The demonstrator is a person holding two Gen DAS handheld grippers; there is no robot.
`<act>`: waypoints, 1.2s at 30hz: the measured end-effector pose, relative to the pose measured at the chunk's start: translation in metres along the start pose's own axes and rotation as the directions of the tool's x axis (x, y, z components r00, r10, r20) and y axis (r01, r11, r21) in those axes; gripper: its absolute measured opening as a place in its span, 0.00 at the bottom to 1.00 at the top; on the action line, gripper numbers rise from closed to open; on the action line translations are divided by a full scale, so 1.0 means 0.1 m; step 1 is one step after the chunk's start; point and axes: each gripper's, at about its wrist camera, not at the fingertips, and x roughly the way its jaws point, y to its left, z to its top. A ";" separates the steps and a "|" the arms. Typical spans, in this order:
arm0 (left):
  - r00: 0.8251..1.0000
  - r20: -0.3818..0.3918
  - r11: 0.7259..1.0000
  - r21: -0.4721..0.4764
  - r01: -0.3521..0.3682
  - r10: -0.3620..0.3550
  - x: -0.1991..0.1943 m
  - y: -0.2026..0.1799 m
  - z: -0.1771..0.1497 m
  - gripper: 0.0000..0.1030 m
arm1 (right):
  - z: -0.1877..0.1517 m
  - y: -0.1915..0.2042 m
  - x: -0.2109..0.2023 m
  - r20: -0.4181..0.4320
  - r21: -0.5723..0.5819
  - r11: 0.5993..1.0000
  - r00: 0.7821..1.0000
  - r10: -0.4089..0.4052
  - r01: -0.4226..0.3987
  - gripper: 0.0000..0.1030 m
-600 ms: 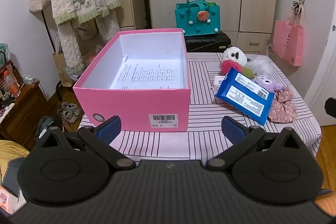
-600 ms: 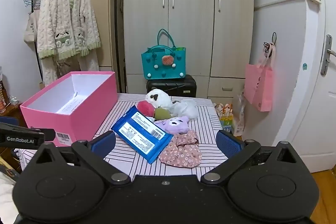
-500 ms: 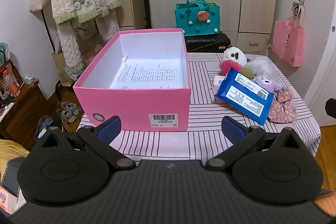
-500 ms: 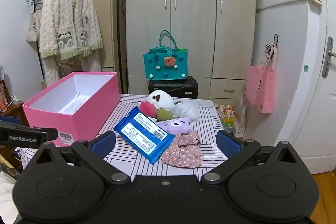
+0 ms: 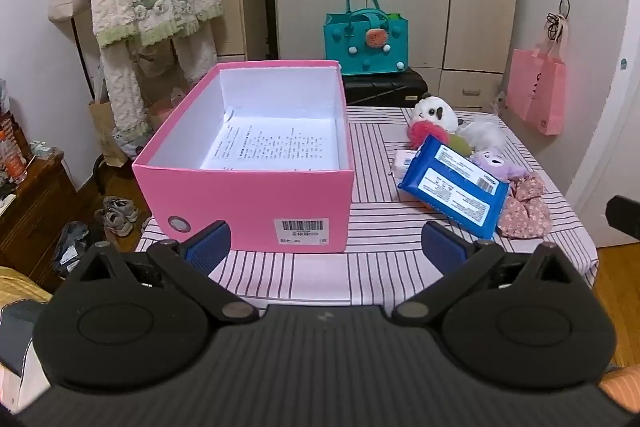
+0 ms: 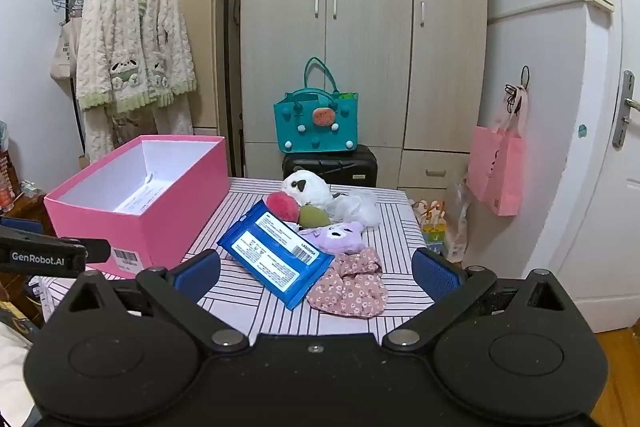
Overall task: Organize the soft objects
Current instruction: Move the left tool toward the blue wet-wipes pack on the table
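Both your claws are released and hold nothing: left gripper [image 5: 324, 241] faces the open pink box [image 5: 248, 195], right gripper [image 6: 316, 269] faces the soft pile. Blue wipes pack [image 6: 276, 253] leans on the plush toys, floral scrunchie [image 6: 350, 287] nearest, right of the box on the striped table [image 6: 248, 297].

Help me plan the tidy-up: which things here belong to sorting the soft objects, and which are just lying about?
Belongs to the job:
pink box
panda plush
red pompom
green pompom
purple plush
floral scrunchie
blue wipes pack

Just lying about:
teal tote bag
pink bag
fluffy robe
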 end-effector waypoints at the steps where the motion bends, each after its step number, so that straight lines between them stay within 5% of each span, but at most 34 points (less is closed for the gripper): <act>1: 1.000 0.004 1.000 -0.004 -0.008 0.008 0.00 0.01 -0.01 1.00 | 0.00 0.00 0.00 0.002 -0.002 1.000 1.000 -0.002 0.002 1.00; 19: 0.982 0.180 0.999 0.003 -0.053 0.052 -0.01 0.03 -0.26 1.00 | -0.23 -0.15 -0.03 0.088 0.048 0.999 0.996 -0.011 0.007 1.00; 36: 0.985 0.154 0.997 0.011 -0.079 0.076 -0.05 0.03 -0.33 1.00 | -0.28 -0.14 -0.15 0.071 0.005 1.000 0.997 -0.028 0.028 1.00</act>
